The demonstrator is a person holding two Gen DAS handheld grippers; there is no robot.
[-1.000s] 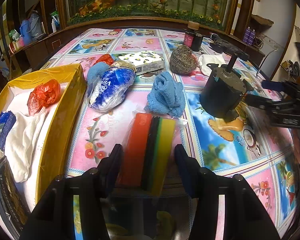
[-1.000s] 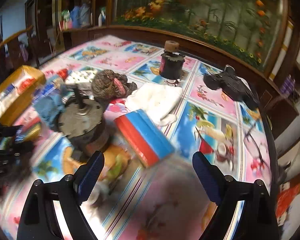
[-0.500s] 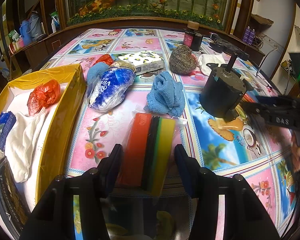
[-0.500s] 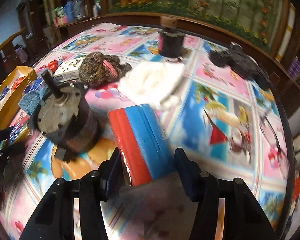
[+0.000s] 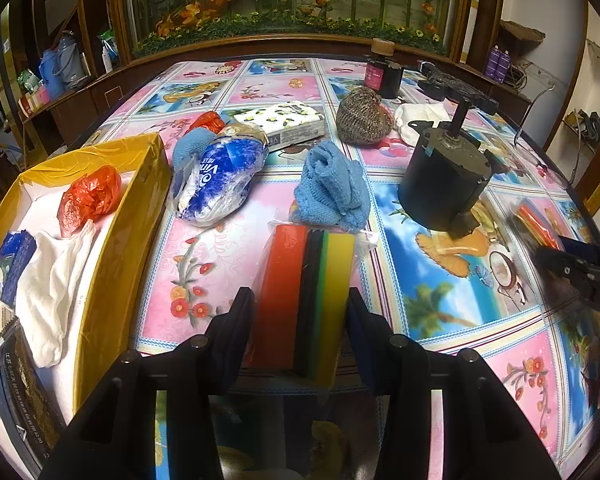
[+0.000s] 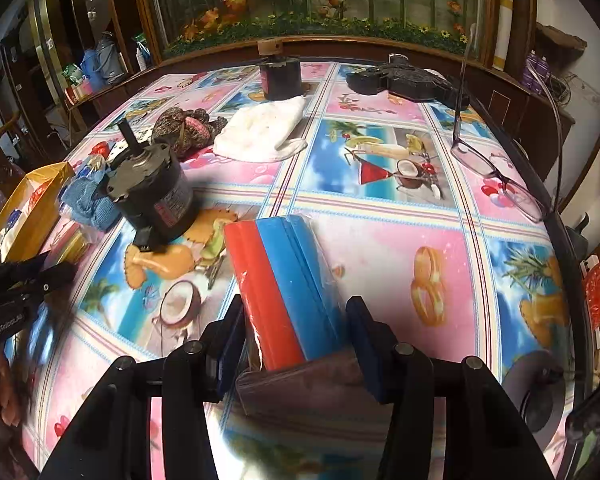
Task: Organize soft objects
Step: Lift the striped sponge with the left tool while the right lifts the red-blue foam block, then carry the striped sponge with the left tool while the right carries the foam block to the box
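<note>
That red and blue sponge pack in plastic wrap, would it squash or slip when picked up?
The red and blue sponge pack probably squashes a little, being foam. Its glossy wrap may slide somewhat. It likely weighs little for its bulk.

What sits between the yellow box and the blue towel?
In the left wrist view, a blue-and-white plastic bag lies on the tablecloth between the yellow box and the blue towel.

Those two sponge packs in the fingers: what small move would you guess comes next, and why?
Probably a lift. The left gripper has just closed its fingers onto the red, black and yellow sponge pack, and the right gripper has closed around the red and blue sponge pack. Both packs lie on the table. The yellow box, already holding soft things, sits to the left.
</note>
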